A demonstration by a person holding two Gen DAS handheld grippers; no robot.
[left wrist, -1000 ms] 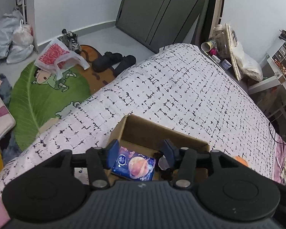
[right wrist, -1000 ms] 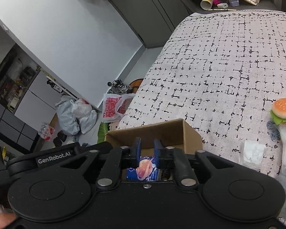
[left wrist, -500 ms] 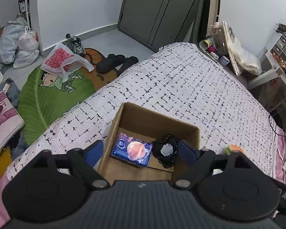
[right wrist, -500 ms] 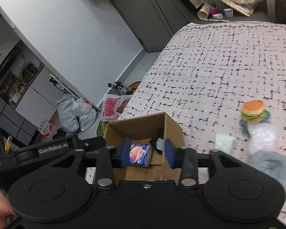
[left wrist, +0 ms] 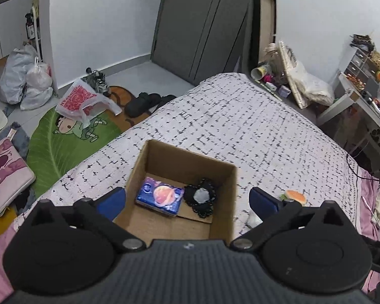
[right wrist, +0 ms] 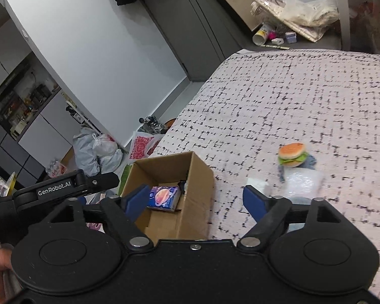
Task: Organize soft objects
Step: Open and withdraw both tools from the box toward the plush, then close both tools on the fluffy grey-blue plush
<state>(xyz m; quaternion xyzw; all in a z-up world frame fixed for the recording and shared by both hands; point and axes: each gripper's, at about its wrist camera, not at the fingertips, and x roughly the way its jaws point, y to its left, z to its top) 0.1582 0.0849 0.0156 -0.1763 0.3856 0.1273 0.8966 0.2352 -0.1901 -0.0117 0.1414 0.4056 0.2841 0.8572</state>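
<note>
Fingers of both my left gripper and right gripper spread wider, lifting clear of the brown cardboard box, blue tissue pack dropped inside, plush hamburger next.

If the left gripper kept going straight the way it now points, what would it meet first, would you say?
Probably the cardboard box: the open left gripper points into it, toward the blue packet and the black item on its floor. Depth is unclear.
</note>
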